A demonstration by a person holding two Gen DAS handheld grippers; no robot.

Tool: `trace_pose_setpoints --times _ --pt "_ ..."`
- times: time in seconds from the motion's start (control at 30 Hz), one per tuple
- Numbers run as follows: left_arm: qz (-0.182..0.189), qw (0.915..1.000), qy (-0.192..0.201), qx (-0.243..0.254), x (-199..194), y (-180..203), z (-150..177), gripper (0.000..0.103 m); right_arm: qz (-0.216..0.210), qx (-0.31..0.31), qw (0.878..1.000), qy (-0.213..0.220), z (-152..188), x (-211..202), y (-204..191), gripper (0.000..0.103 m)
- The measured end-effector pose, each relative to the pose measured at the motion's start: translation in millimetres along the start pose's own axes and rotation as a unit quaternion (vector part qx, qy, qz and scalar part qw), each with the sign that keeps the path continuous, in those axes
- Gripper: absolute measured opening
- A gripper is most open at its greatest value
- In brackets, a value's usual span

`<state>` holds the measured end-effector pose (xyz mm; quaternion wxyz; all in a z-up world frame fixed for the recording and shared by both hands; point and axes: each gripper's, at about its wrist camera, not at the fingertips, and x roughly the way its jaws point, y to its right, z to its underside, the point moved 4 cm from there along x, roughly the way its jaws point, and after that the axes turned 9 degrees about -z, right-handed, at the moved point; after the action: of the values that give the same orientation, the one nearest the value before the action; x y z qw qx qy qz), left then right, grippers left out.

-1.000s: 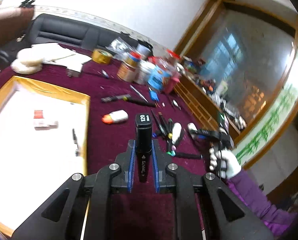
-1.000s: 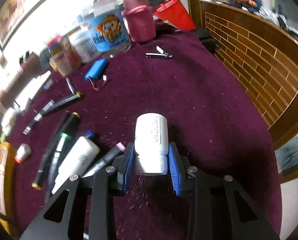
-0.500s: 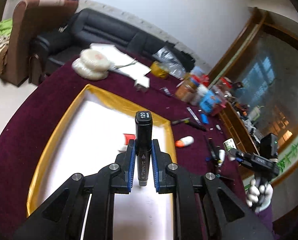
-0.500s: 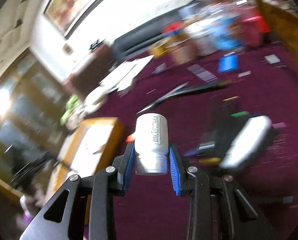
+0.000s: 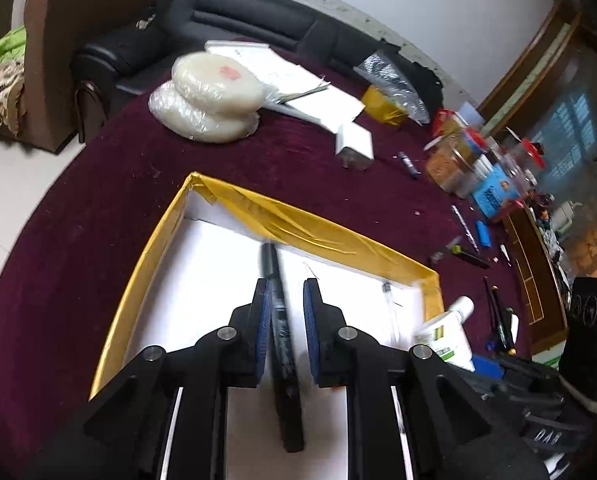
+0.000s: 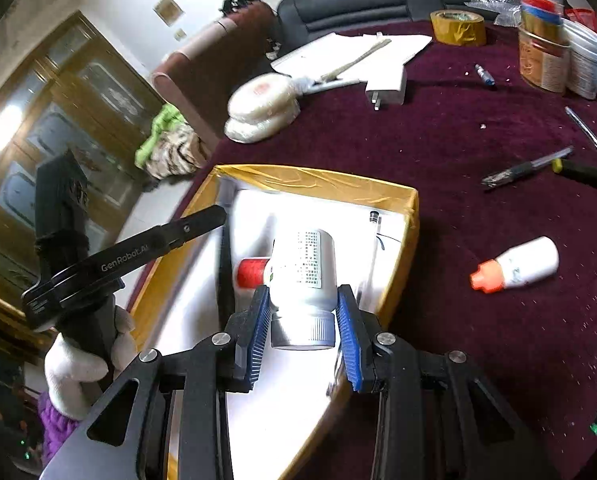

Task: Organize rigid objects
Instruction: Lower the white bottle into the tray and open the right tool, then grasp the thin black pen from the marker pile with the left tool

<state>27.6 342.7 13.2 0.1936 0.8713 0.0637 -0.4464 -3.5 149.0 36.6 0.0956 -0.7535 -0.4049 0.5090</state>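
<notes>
Left wrist view: the left tool is over the yellow-rimmed tray. A black marker lies between its blue pads, blurred, against one pad with a gap at the other; whether it is gripped I cannot tell. Beyond the tray's far rim, a white charger rests on the maroon worktop.

Right wrist view: the right tool clamps a white bottle, cap toward the camera, above the tray's white floor. A red-capped item lies inside the tray. An orange-capped bottle lies on the worktop right of the tray.
</notes>
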Motion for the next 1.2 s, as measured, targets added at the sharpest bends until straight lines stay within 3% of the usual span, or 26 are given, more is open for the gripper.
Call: trace_pose_setpoints --times 0.13,0.2,0.37,0.43,0.57,0.7,0.83,1.0,1.2 --pt "0.009 0.9997 -0.006 -0.022 7 -7 4 0.014 0.036 0.002 0.999 -0.013 -7 21 7 0.03" --pt "0.016 0.9996 -0.006 -0.023 3 -7 9 0.019 0.051 0.007 0.999 -0.015 -9 27 11 0.03" --pt "0.017 0.9996 0.014 -0.015 -19 -2 22 0.059 0.048 0.009 0.999 0.014 -14 16 13 0.035" --pt "0.024 0.9994 0.02 -0.017 -26 1 23 0.06 0.042 0.006 0.999 0.028 -14 3 12 0.04" --pt "0.034 0.999 0.026 -0.014 -42 15 29 0.06 0.03 0.005 0.998 0.062 -10 -32 16 0.04" --pt "0.047 0.9983 0.034 0.004 -58 37 37 0.063 0.05 -0.005 0.993 0.111 -5 -75 32 0.042" --pt "0.061 0.9966 0.034 0.042 -67 76 50 0.067 0.099 0.008 0.978 0.183 12 -141 79 0.053" --pt "0.078 0.9913 0.01 0.105 -54 145 72 0.067 0.179 0.066 0.948 0.255 37 -212 166 0.054" --pt "0.078 0.9822 -0.022 0.169 -25 227 102 0.067 0.228 0.115 0.919 0.3 60 -250 244 0.054"
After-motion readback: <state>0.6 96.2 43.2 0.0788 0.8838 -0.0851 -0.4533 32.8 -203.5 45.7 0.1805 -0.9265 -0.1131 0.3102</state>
